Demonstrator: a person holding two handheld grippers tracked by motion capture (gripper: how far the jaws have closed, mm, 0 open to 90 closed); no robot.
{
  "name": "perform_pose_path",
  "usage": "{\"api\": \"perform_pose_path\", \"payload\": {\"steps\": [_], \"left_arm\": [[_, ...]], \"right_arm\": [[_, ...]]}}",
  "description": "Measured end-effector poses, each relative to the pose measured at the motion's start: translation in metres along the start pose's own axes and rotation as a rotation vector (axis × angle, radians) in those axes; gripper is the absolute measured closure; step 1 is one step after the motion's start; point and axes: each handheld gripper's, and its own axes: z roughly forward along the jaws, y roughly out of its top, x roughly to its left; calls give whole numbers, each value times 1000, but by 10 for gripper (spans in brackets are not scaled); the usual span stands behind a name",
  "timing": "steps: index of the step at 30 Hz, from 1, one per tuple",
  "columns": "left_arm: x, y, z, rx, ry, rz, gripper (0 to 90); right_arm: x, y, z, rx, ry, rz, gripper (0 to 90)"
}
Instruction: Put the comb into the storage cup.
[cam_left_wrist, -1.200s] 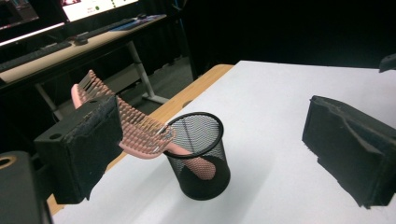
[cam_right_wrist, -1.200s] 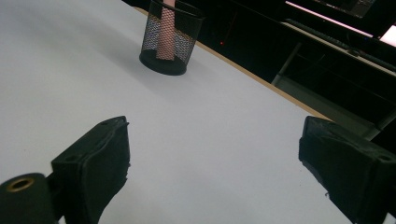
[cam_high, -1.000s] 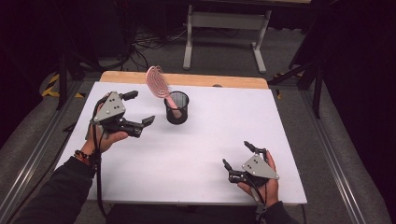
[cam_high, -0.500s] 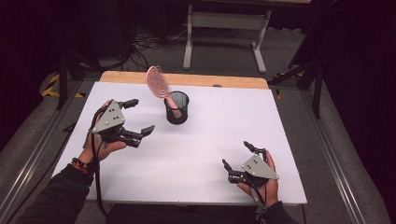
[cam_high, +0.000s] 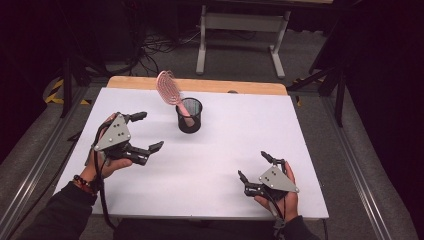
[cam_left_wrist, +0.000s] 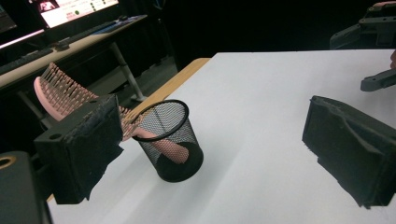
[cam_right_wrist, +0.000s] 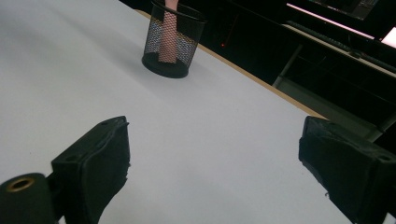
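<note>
A black mesh cup (cam_high: 189, 115) stands upright near the back middle of the white table (cam_high: 250, 125). A pink hairbrush (cam_high: 169, 89) leans in it, handle down, head tilted to the left above the rim. My left gripper (cam_high: 146, 131) hovers open to the left of the cup, nothing between its jaws. In the left gripper view the cup (cam_left_wrist: 170, 140) and brush (cam_left_wrist: 63, 91) lie just ahead. My right gripper (cam_high: 254, 166) rests open near the front right, empty. The right gripper view shows the cup (cam_right_wrist: 172, 39) far ahead.
A wooden strip (cam_high: 200, 85) runs along the table's back edge. Beyond it stand a grey frame (cam_high: 240, 30) and cables on the floor. A desk with a monitor (cam_left_wrist: 74, 9) shows behind in the left gripper view.
My left gripper has drawn back from the cup toward the front left and lowered a little. The right gripper and the brush in the cup stay still.
</note>
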Motion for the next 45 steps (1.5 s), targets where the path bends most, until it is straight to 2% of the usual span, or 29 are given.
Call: {"api": "perform_pose_path", "payload": {"steps": [6,12,14,21,39,41,45], "left_arm": [[-6,-7,-1,15,3,14,56],[-12,-14,-4,15,-18,15,55],[-17,-18,-5,32,-14,40,55],[-22,-27,-8,30,-9,34,61],[-31,-55,-15,85,8,35,62],[-32,-59,-14,99,15,49,62],[-35,-71,-14,102,21,26,68]], "right_arm": [[0,1,-1,-6,2,-5,98],[0,0,-1,-9,0,-2,98],[0,1,-1,-10,1,1,98],[0,2,-2,-25,-11,2,98],[1,2,-2,-27,-5,5,97],[2,2,-2,-25,-4,6,97],[2,2,-2,-27,0,0,97]]}}
